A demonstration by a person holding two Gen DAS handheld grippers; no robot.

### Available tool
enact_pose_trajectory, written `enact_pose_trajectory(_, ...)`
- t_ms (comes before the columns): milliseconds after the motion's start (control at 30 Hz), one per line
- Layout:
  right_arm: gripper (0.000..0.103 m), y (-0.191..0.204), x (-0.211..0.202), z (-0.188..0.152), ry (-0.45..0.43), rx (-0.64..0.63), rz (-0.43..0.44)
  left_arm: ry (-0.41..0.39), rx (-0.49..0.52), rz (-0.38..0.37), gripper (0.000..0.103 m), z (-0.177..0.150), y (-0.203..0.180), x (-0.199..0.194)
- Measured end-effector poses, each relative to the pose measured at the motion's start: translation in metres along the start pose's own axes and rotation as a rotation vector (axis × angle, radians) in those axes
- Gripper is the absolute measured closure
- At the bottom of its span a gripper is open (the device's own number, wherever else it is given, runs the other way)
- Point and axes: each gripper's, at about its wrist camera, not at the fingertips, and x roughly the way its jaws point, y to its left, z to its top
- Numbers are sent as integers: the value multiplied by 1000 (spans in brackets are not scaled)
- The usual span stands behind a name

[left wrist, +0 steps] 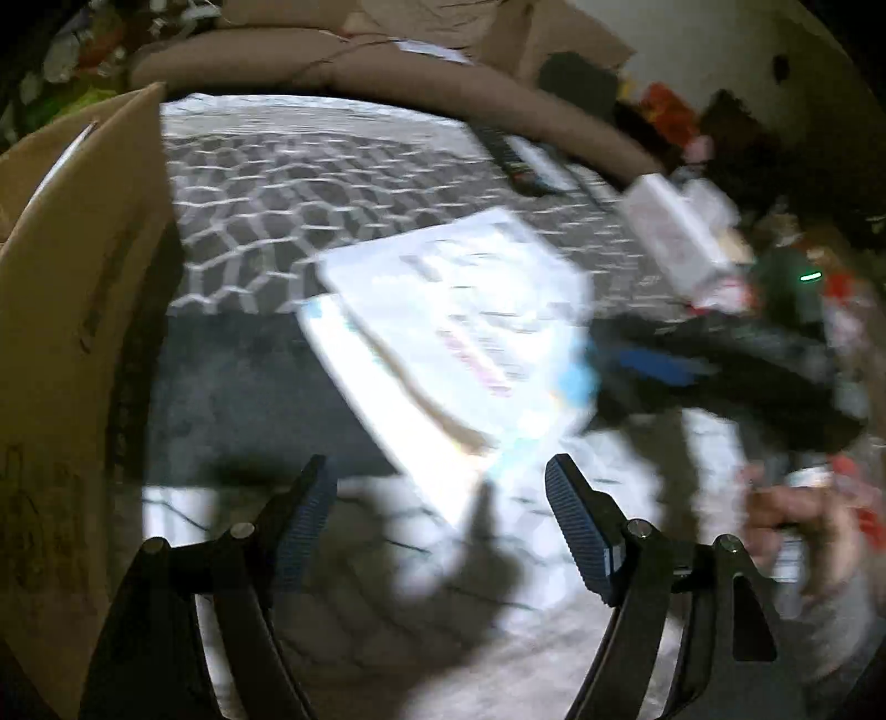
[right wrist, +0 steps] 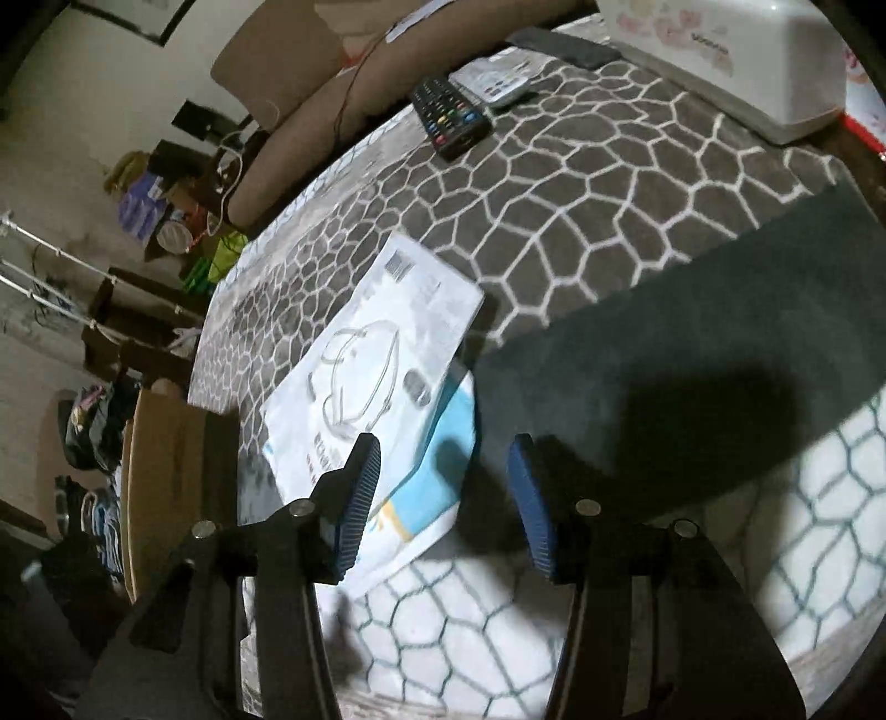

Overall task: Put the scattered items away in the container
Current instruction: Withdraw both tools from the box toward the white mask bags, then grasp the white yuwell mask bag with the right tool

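Two flat packets lie stacked on the patterned table cover. The top white packet (right wrist: 382, 360) bears a line drawing of a mask, and a blue-and-white packet (right wrist: 443, 459) sticks out beneath it. My right gripper (right wrist: 443, 443) hovers over their near edge, open, with nothing pressed between its blue pads. In the blurred left wrist view the same white packets (left wrist: 459, 310) lie ahead of my left gripper (left wrist: 437, 487), which stands wide open and empty. The cardboard box (left wrist: 66, 332) rises close on its left. The right gripper (left wrist: 637, 365) is a dark blur at the packets' right edge.
A black remote (right wrist: 451, 119), a white remote (right wrist: 493, 77) and a dark phone (right wrist: 565, 44) lie at the far side of the table. A white case (right wrist: 731, 61) stands at the far right. The cardboard box (right wrist: 166, 476) sits off the table's left edge. A sofa and clutter lie beyond.
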Motion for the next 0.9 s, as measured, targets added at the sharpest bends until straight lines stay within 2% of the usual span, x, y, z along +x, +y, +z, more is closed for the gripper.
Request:
enact_pose_trajectory(100,50,-3,6,12,-12,-9,1,-12,65,138,25,-1,-5,9)
enact_pose_trajectory(300,48,5,22,29,7,-38,15,28,86,101,25,-4,-14,17)
enact_pose_trajectory(500,50,11,42,30,33,-34,40,30,92,85,25,-4,-17,16)
enact_pose_trajectory(533,53,13,44,29,35,-38,35,29,93,83,25,-3,-17,17)
enact_pose_trajectory(600,67,18,45,27,22,-67,8,33,89,80,25,-4,-17,16)
enact_pose_trajectory(633,82,20,44,26,19,-83,0,34,88,78,25,-4,-17,16)
enact_pose_trajectory(667,87,22,43,25,18,-98,-5,37,89,78,25,-5,-17,17)
enact_pose_trajectory(767,91,28,33,21,-5,-137,-16,42,93,82,25,-5,-18,19)
enact_pose_trajectory(900,91,32,16,14,1,-159,9,47,84,83,25,-5,-16,21)
